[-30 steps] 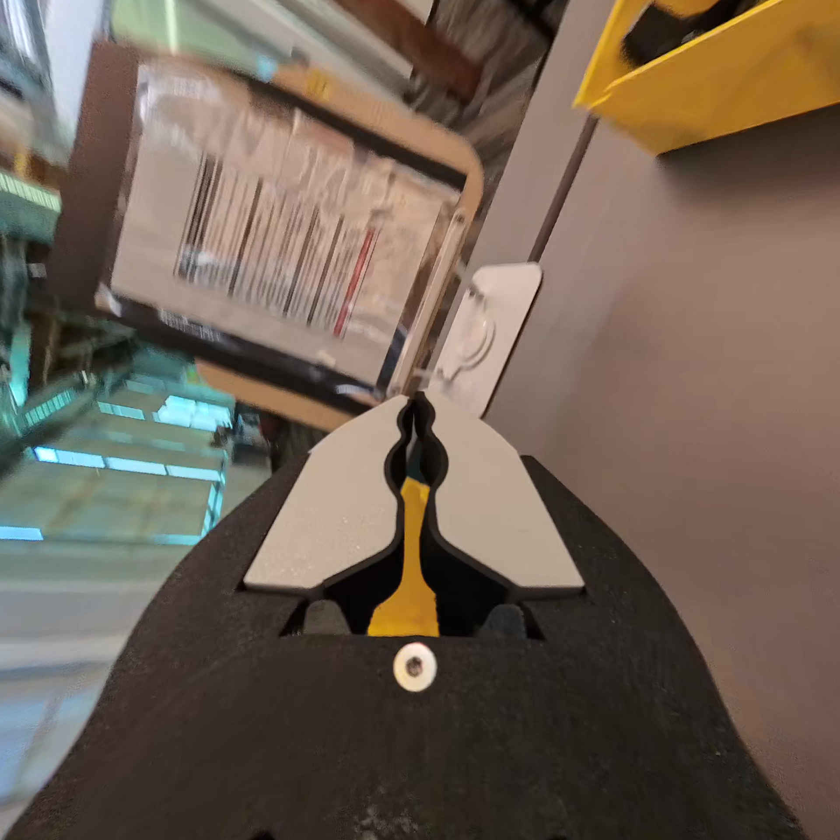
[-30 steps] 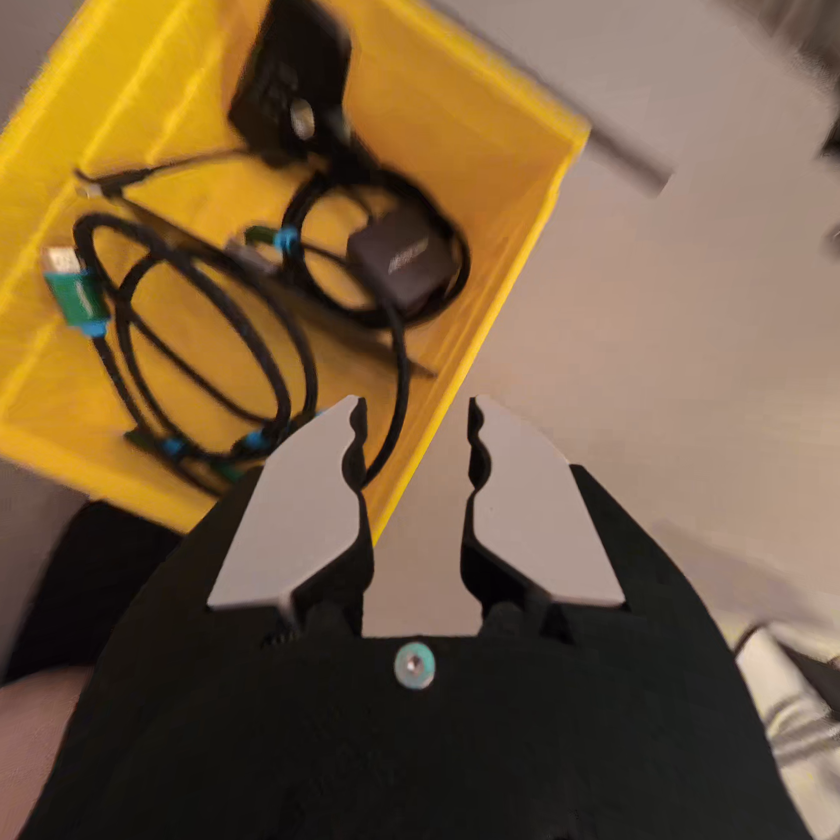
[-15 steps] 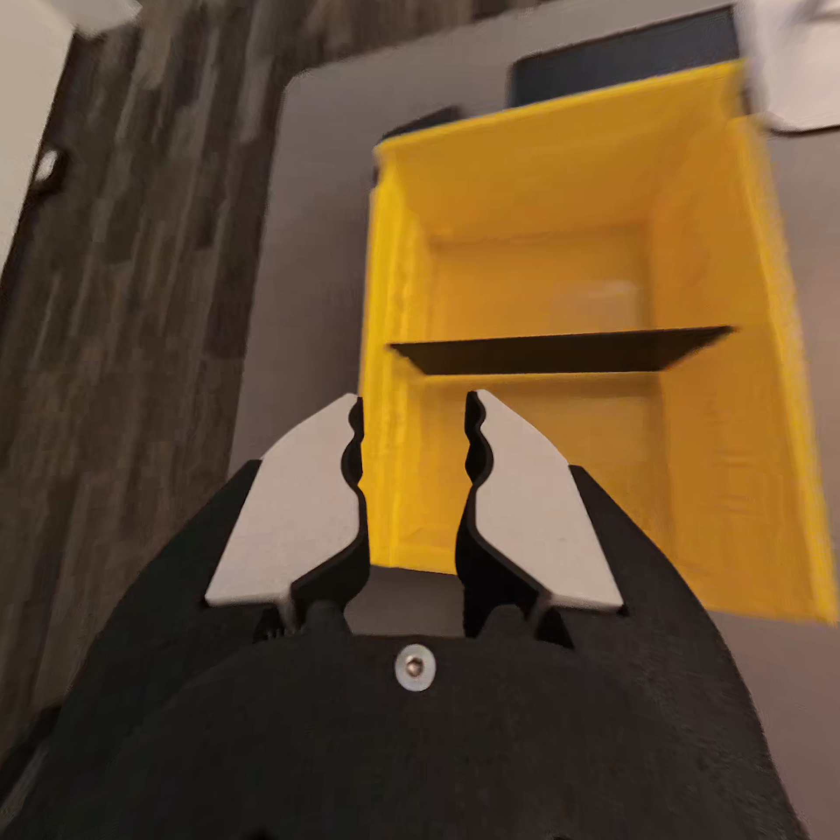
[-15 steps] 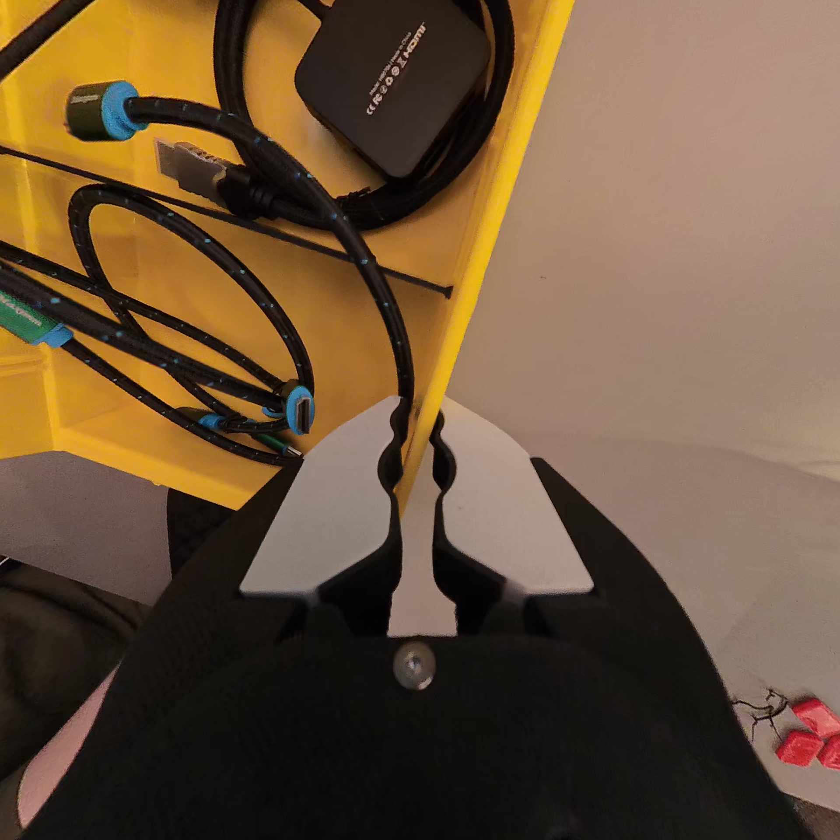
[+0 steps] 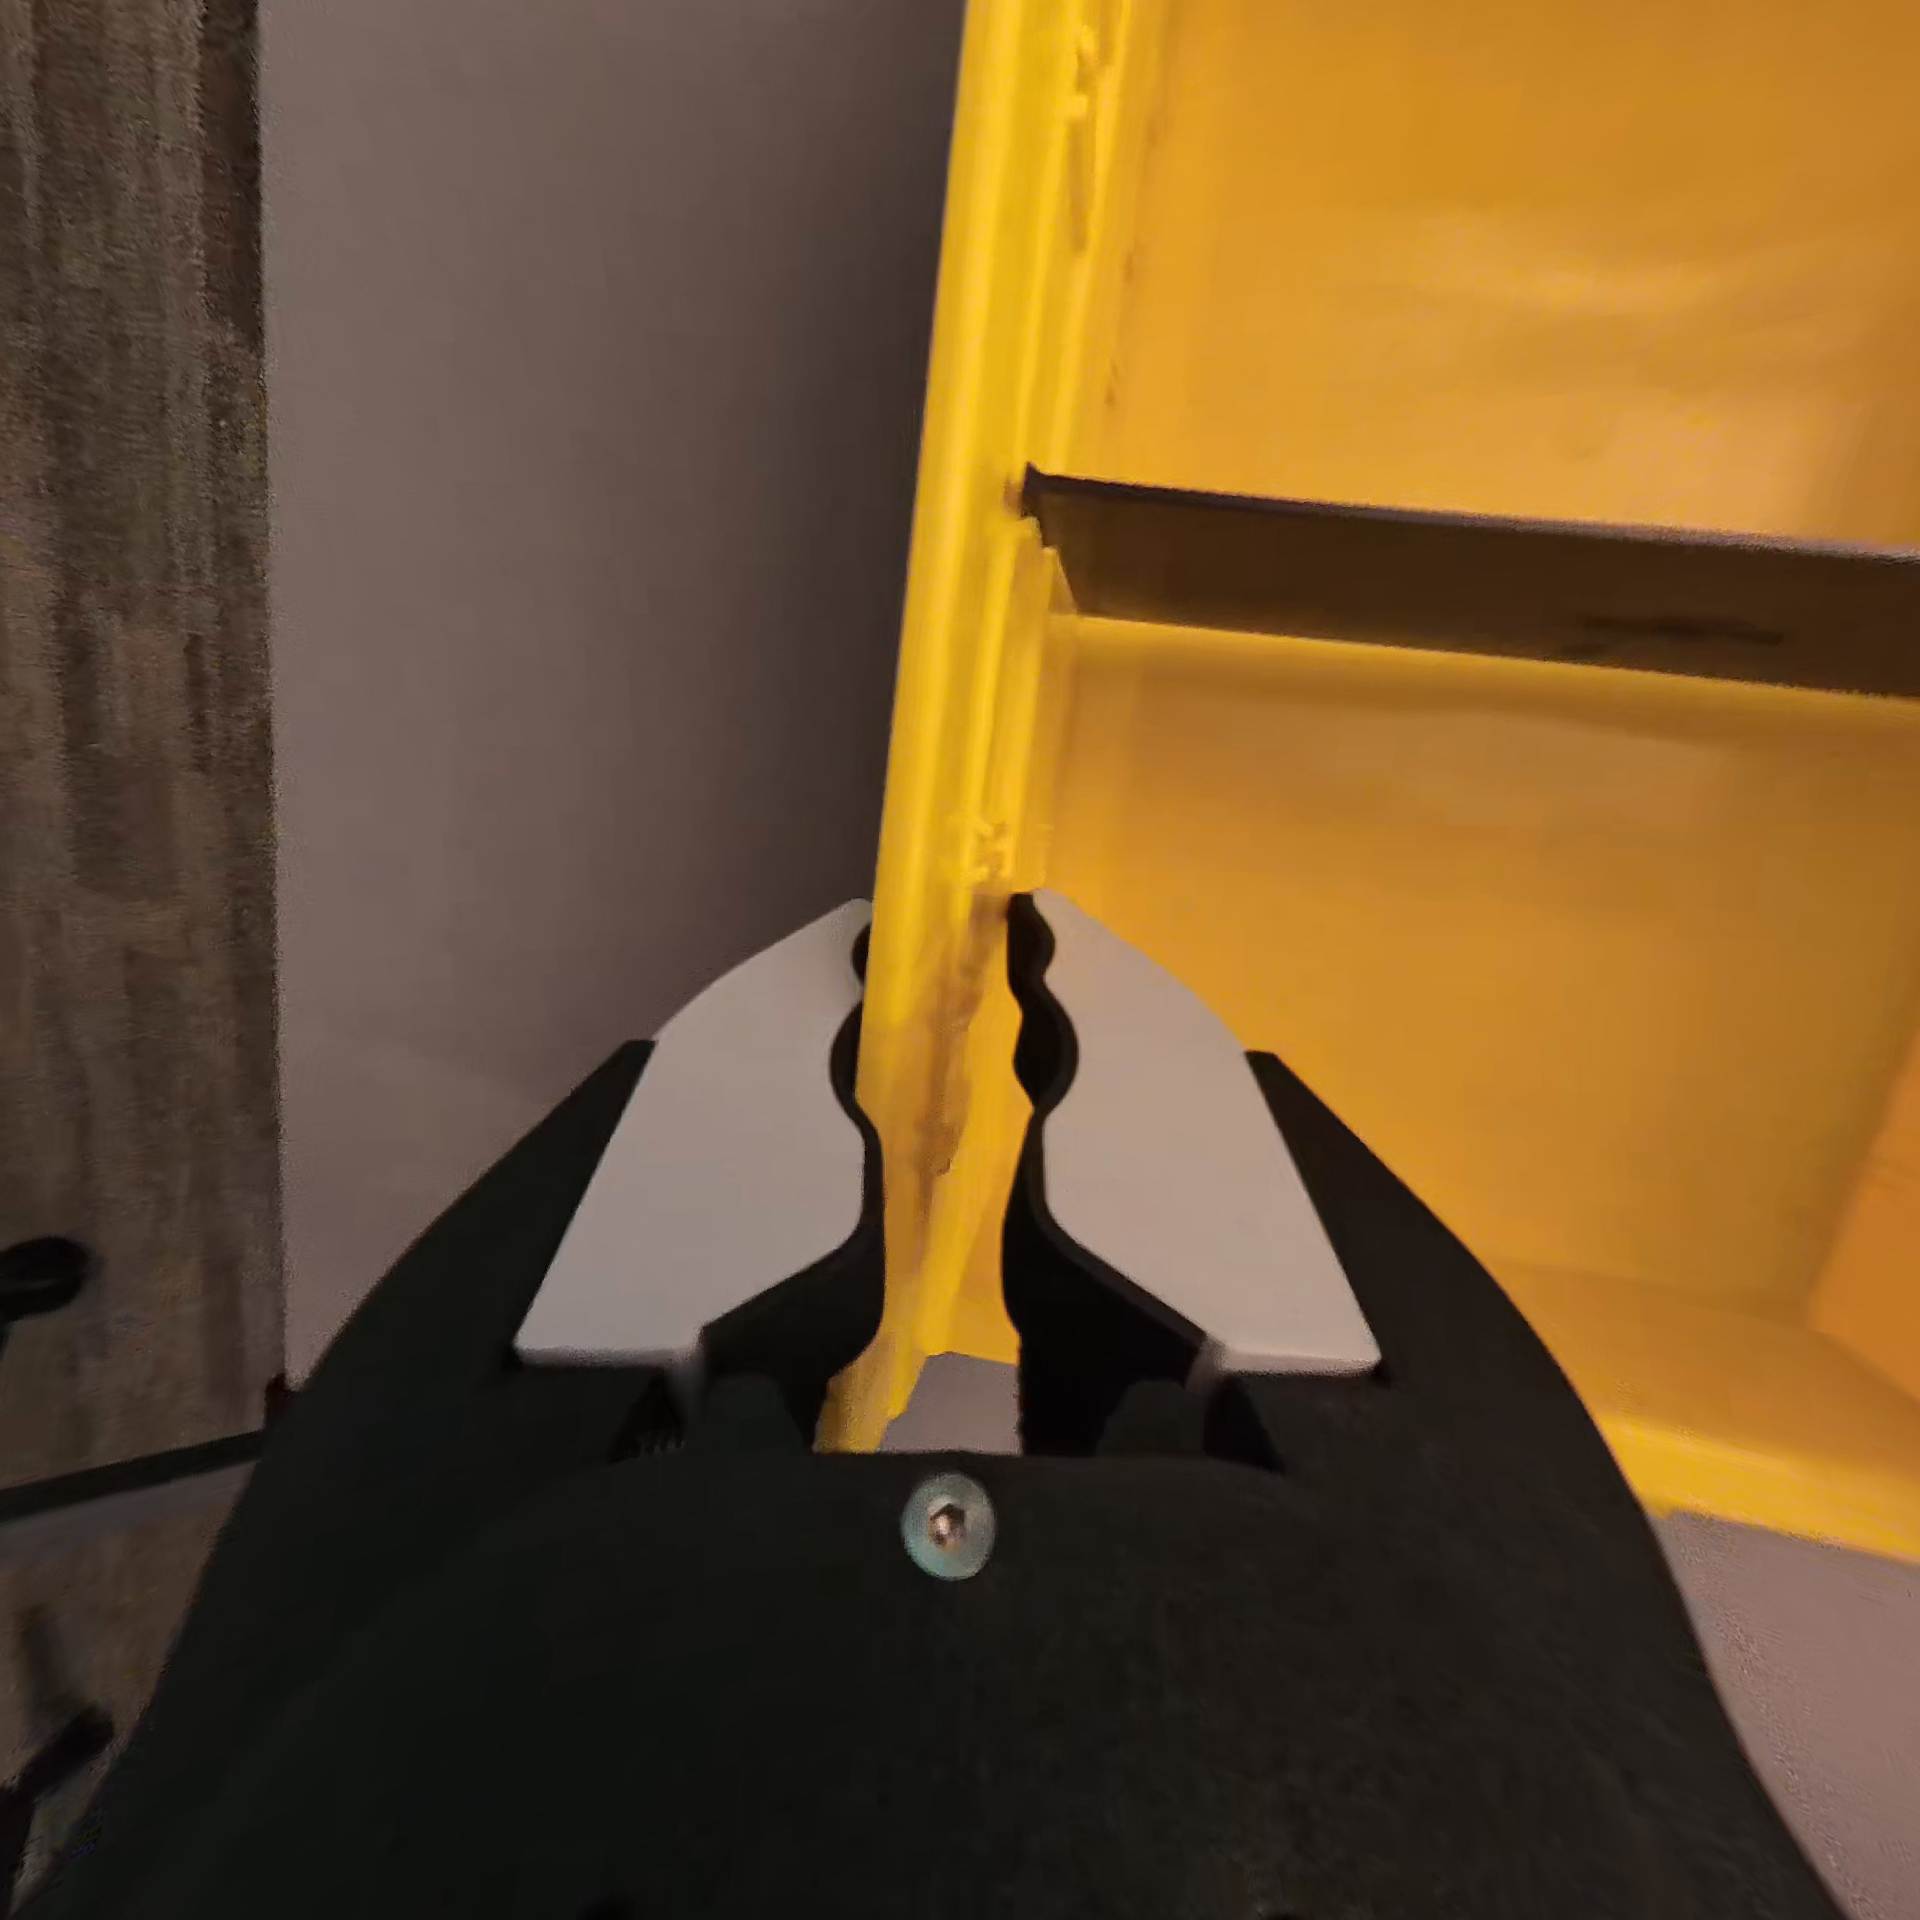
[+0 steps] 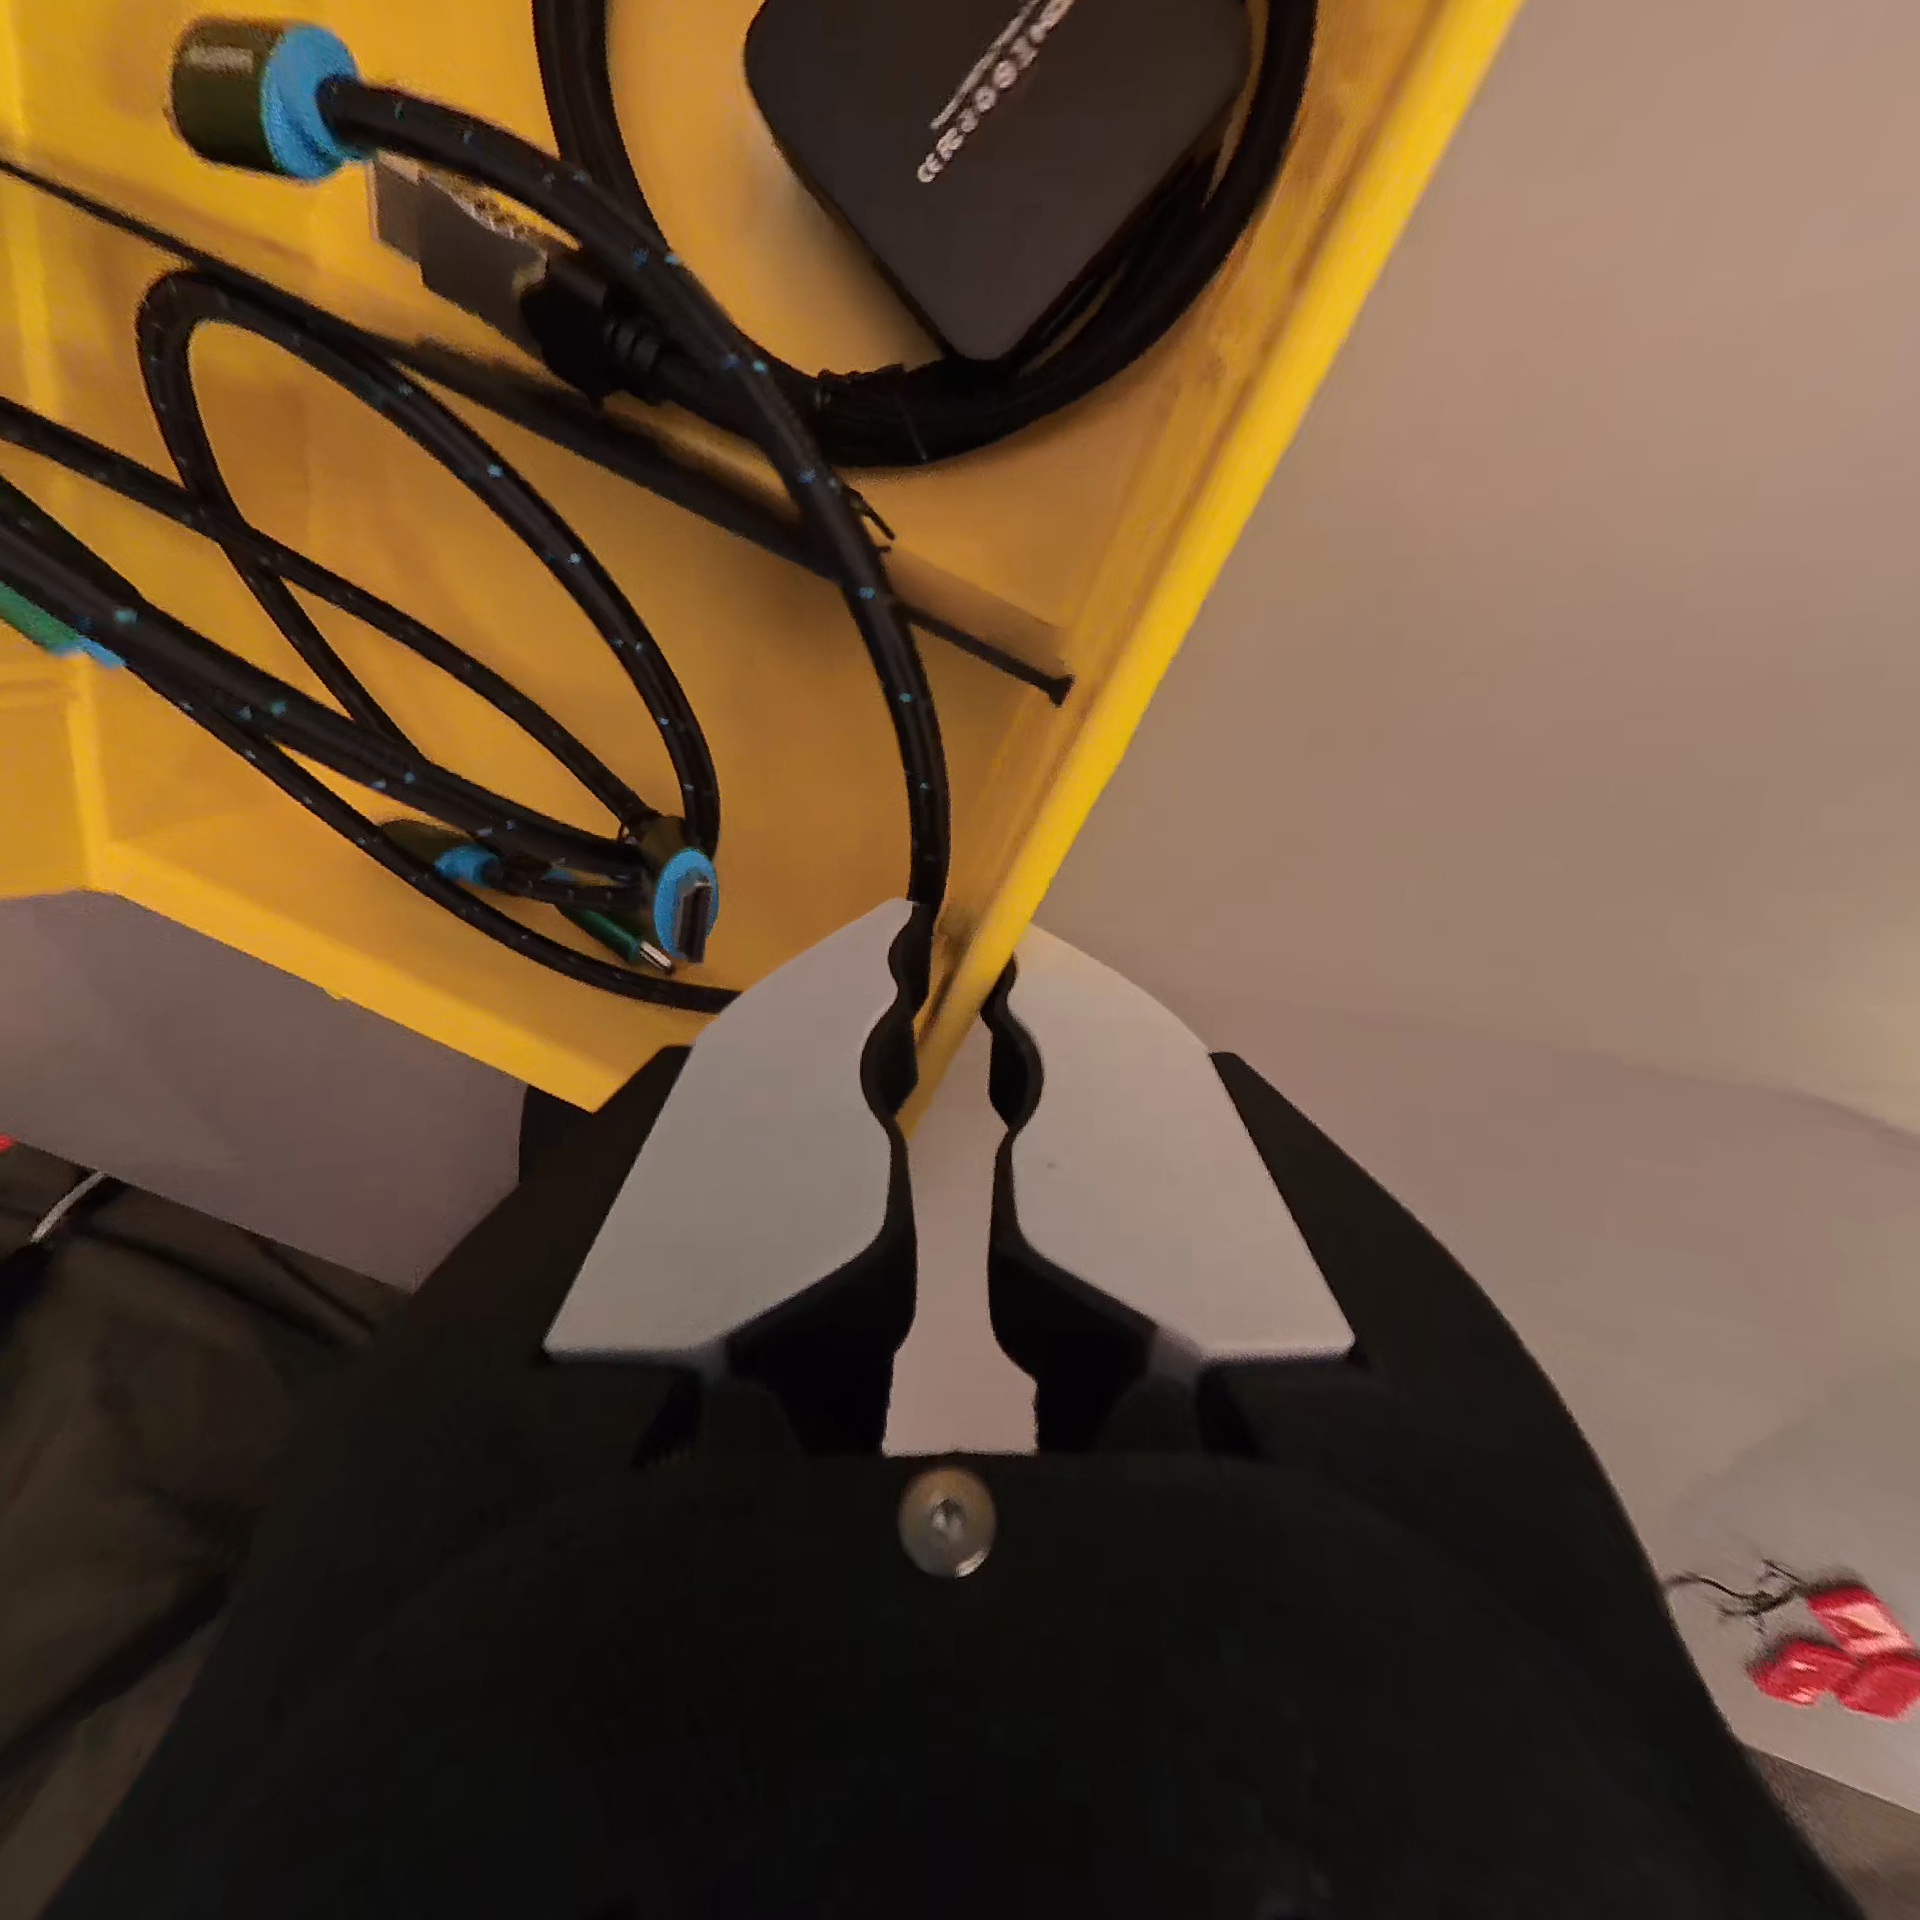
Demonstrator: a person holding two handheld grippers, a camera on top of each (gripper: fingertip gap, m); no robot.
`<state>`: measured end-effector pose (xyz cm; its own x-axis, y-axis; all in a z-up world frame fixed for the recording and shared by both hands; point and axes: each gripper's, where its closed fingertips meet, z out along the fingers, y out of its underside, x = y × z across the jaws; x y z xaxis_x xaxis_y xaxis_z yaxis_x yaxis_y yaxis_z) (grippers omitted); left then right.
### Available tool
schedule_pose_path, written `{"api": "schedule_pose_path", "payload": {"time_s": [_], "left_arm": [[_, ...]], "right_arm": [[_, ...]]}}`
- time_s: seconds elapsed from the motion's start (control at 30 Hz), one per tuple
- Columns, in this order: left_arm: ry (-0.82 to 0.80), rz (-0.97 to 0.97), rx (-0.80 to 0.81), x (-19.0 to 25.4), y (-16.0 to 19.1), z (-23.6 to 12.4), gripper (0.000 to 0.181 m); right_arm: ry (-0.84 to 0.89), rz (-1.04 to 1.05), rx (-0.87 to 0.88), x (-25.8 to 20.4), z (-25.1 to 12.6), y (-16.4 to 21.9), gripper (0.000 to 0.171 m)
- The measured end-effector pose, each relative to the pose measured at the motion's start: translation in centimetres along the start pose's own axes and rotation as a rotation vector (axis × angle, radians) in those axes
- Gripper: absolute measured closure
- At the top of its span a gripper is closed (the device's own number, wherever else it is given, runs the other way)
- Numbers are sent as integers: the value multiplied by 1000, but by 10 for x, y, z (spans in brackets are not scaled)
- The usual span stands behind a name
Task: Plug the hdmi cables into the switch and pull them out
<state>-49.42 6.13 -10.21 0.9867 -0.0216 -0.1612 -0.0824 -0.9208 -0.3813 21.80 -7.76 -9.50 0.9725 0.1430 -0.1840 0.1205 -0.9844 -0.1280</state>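
In the right wrist view a yellow bin (image 6: 1247, 395) holds a black HDMI switch (image 6: 997, 156) and several black braided HDMI cables (image 6: 873, 582) with blue-collared plugs (image 6: 686, 904). My right gripper (image 6: 961, 935) is shut on this bin's right wall near its front corner, and one cable runs down to its left fingertip. In the left wrist view a yellow bin (image 5: 1455, 935) with a black divider (image 5: 1455, 582) shows no contents. My left gripper (image 5: 935, 914) is closed around this bin's left wall (image 5: 987, 520), one finger on each side. I cannot tell whether both views show the same bin.
The bins rest on a grey table (image 5: 571, 623). Dark wood-look floor (image 5: 125, 623) lies past its left edge. Small red pieces (image 6: 1839, 1662) lie on the table at the lower right of the right wrist view. Dark fabric (image 6: 156, 1455) shows at the lower left. The left gripper's tips are roughly 75 centimeters from the right gripper's.
My left gripper swung from facing the room to the bin, opened, then closed on its left wall. My right gripper moved in from open and shut on the bin's right wall.
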Motion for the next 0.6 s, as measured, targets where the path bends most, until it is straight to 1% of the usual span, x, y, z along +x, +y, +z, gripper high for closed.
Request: {"api": "schedule_pose_path", "payload": {"time_s": [0.1, 0.2, 0.23, 0.33, 0.4, 0.5, 0.6], "left_arm": [[87, 69, -12, 20, 3, -3, 168], [200, 146, -39, 51, 8, -9, 175], [208, 165, -65, 59, 10, -10, 173], [120, 270, -139, 65, 16, -11, 164], [105, 325, -173, 73, 20, -13, 158], [131, 377, -204, 88, 26, -18, 158], [118, 441, -236, 98, 32, -22, 158]], "right_arm": [[19, -84, -54, -21, 4, -3, 160], [17, -156, -89, -49, 10, -12, 159], [13, -179, -95, -58, 12, -16, 158], [9, -249, -102, -85, 17, -28, 156], [7, -277, -99, -101, 21, -36, 156], [10, -308, -86, -118, 24, -45, 156], [29, -319, -72, -128, 27, -53, 155]]}}
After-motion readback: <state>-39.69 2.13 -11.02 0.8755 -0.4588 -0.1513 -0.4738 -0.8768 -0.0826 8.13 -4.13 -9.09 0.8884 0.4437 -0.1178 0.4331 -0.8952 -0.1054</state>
